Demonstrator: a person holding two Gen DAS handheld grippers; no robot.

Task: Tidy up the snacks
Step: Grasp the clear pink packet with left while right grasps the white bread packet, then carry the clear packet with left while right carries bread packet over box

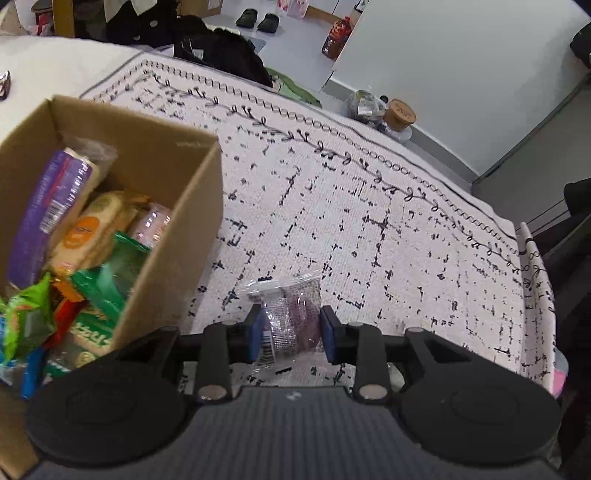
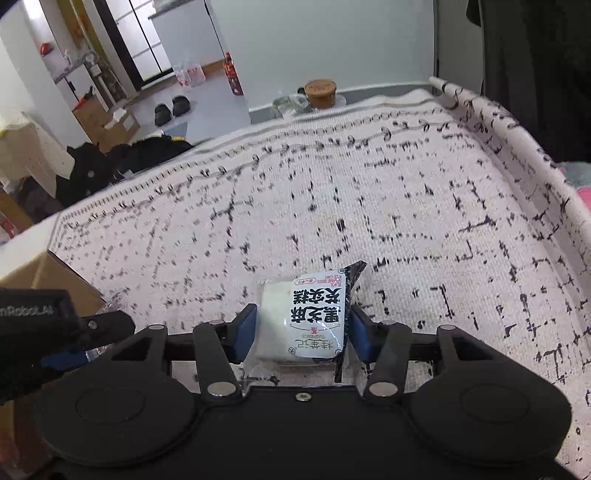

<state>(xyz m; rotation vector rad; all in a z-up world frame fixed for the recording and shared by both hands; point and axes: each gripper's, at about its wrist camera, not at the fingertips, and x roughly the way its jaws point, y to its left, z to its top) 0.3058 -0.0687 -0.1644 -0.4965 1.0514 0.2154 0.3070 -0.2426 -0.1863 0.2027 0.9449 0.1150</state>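
A pale woven rug with a scattered black pattern and a looped border covers the surface in a room with grey walls; beyond its far edge stand a cork-lidded jar, a red juice bottle and a pair of dark slippers on the floor.

At the left sits an open brown cardboard box crowded with snacks: a purple packet, a cream roll of biscuits with an orange label and green wrappers.

The left hand-held gripper is narrowly closed on a clear plastic packet of purplish snack, just beside the box. The right wrist view alone shows the right hand-held gripper, its blue pads set against a white rice-cake packet with bold black characters above the rug, with the box's corner at far left.
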